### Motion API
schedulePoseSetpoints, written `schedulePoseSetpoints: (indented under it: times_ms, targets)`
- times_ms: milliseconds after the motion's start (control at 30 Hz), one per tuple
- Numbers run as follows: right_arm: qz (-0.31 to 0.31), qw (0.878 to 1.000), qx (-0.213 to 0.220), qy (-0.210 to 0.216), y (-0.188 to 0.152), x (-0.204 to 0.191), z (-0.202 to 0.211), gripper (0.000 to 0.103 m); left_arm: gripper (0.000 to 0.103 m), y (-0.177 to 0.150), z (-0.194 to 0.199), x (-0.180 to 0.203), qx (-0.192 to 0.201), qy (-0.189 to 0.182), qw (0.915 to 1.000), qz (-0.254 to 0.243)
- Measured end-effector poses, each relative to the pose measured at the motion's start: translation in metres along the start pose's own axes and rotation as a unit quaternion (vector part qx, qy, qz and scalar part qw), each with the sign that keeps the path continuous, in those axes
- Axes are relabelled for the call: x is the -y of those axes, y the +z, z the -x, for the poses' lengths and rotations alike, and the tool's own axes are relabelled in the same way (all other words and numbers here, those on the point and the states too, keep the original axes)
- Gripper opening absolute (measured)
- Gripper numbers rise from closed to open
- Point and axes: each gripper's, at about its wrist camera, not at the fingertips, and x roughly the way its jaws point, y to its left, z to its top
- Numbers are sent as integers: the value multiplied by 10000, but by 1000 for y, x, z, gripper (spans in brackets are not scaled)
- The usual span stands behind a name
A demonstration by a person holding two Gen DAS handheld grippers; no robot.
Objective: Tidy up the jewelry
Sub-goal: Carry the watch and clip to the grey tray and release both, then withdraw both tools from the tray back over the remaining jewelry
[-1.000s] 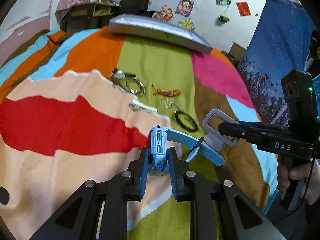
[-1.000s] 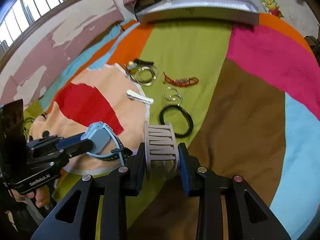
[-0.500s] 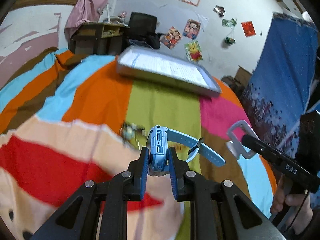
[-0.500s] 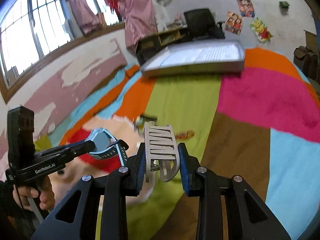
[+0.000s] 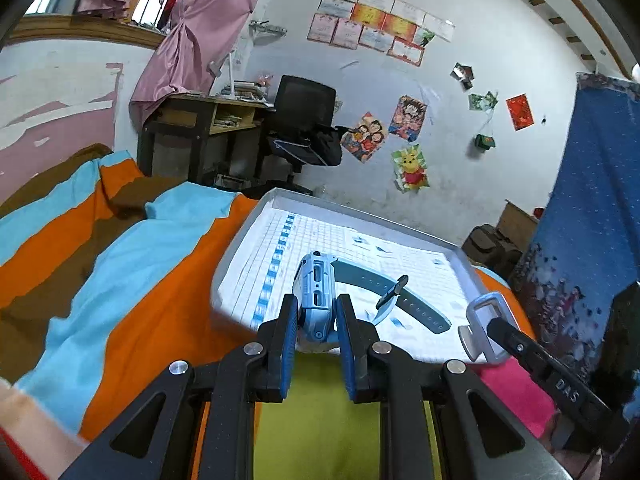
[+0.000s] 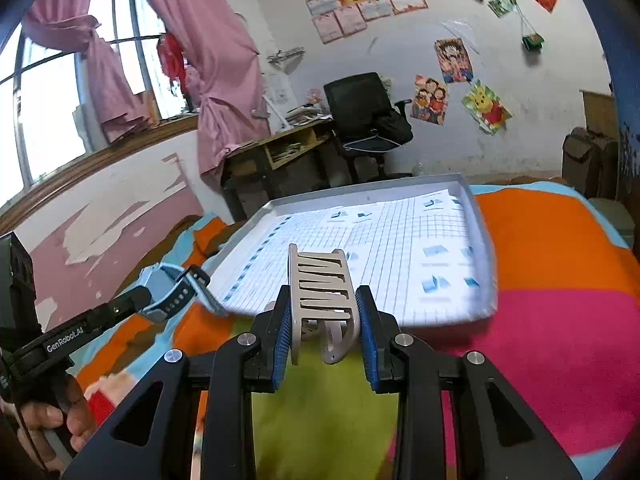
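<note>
Your left gripper (image 5: 316, 322) is clamped on the blue watch (image 5: 316, 296) by its rigid case; the soft strap trails off to its right. Your right gripper (image 6: 322, 322) pinches the pale hair claw (image 6: 320, 288), light, stiff and probably brittle. The tray (image 6: 486, 240) lies just ahead of both.

I am looking into a lived-in home bedroom. A bed (image 5: 120, 264) lies under a blanket of orange, sky-blue, brown, pink and green patches. Pink curtains (image 6: 224, 64) hang by a barred window (image 6: 48, 92). A wooden desk (image 5: 196, 128) with papers and a black office chair (image 6: 366, 108) stand against a white wall bearing cartoon posters (image 5: 408, 114) and certificates (image 5: 376, 24).
</note>
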Motion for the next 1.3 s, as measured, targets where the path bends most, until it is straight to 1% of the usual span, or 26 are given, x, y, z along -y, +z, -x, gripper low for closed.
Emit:
schedulePoseSetpoints:
  times_ms: [100, 133, 233, 300, 367, 433, 467, 500, 533, 567, 600, 633, 700, 733, 767, 800, 900, 1000, 1067, 1233, 1300]
  targets:
    - [-47, 10000, -49, -48, -4, 0, -27, 27, 19, 3, -37, -5, -247, 84, 9996, 99]
    - [-82, 9999, -107, -80, -2, 2, -39, 27, 19, 4, -44, -6, -315, 109, 9994, 115]
    - [-127, 9996, -225, -108, -10, 5, -58, 27, 19, 1, -66, -9, -614, 222, 9978, 127]
    - [-76, 9994, -287, -169, -16, 4, -68, 28, 19, -4, -71, -9, -725, 302, 9969, 104]
    - [-64, 9994, -298, -187, -18, 5, -74, 28, 20, -5, -69, -8, -681, 299, 9972, 112]
    - [-36, 9992, -306, -239, -22, 7, -75, 28, 23, -6, -67, -7, -578, 328, 9977, 94]
    - [-8, 9992, -305, -263, -23, 8, -74, 28, 29, -7, -65, -7, -534, 350, 9979, 87]
    - [3, 9991, -303, -280, -23, 7, -74, 30, 41, -8, -61, -6, -464, 364, 9982, 89]
    - [21, 9989, -318, -357, -23, 6, -74, 38, 50, -8, -59, -6, -412, 388, 9983, 96]
    - [30, 9987, -310, -399, -24, 5, -72, 42, 72, -8, -56, -6, -328, 436, 9985, 109]
    - [37, 9987, -293, -417, -25, 7, -69, 46, 81, -10, -47, -6, -139, 522, 9985, 118]
    - [66, 9986, -281, -438, -26, 8, -66, 48, 82, -9, -42, -8, -18, 535, 9985, 122]
    - [116, 9984, -248, -486, -27, 8, -57, 48, 84, -9, -32, -7, 30, 451, 9989, 87]
    - [123, 9985, -227, -489, -26, 9, -53, 51, 85, -9, -26, -6, 48, 458, 9989, 59]
    - [140, 9984, -189, -510, -26, 8, -46, 55, 88, -10, -17, -5, 124, 472, 9988, 21]
    - [163, 9985, -128, -504, -26, 8, -38, 58, 93, -12, -7, -4, 211, 455, 9987, -5]
    - [273, 9983, 66, -502, -27, 1, -10, 75, 102, -16, 25, -4, 465, 373, 9982, -22]
    - [374, 9978, 243, -485, -32, -8, 23, 83, 103, -23, 55, -3, 585, 347, 9976, -124]
    - [394, 9974, 385, -465, -36, -15, 47, 91, 103, -27, 74, -2, 637, 357, 9971, -200]
    - [442, 9955, 711, -440, -53, -29, 111, 95, 103, -48, 129, -2, 770, 331, 9959, -326]
    - [451, 9946, 825, -431, -64, -36, 139, 100, 103, -58, 149, -1, 825, 342, 9953, -374]
